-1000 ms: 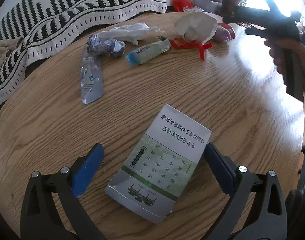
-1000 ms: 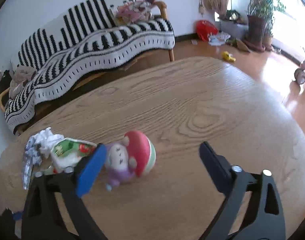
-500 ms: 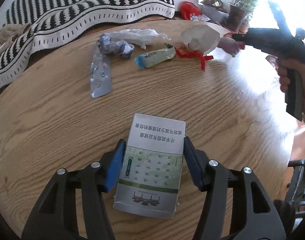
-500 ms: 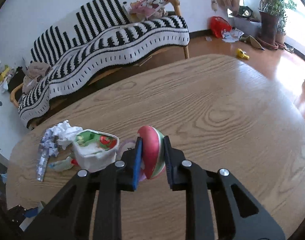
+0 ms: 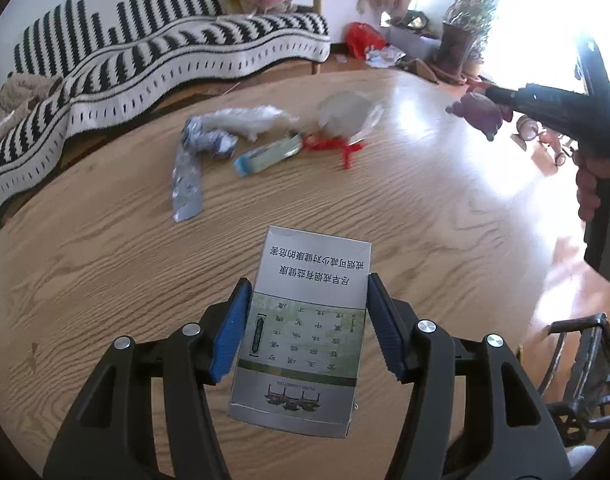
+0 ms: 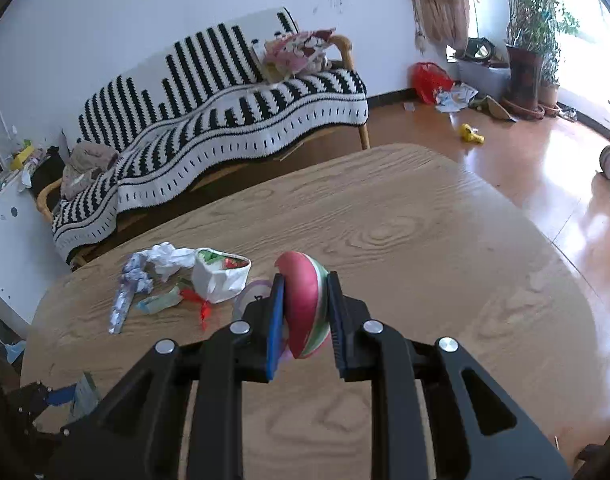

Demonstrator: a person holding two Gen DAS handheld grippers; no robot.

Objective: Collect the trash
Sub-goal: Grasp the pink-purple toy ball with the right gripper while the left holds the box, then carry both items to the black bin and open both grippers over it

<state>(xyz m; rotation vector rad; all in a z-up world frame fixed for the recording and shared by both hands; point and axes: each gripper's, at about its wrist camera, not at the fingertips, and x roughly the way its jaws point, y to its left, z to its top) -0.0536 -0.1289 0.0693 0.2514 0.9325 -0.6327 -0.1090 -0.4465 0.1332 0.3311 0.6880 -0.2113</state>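
Left wrist view: my left gripper (image 5: 305,328) clamps grey-green printed cardboard cigarette box (image 5: 301,332), blue pads pressing both sides, box lifted above near edge of oak-grain wooden tabletop (image 5: 105,248). Crumpled wrappers and white plastic bag (image 5: 345,114) lie near tabletop's far edge.

Right wrist view: my right gripper (image 6: 305,312) squeezed narrow on red-green-white soft toy figure (image 6: 307,304), held off tabletop, above its middle

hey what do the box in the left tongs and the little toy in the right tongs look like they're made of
Box: thin printed card, slightly glossy, with crisp folded edges. Toy: probably soft foam or rubber with a matte painted skin; it looks squeezed narrow between the pads, though that is uncertain.
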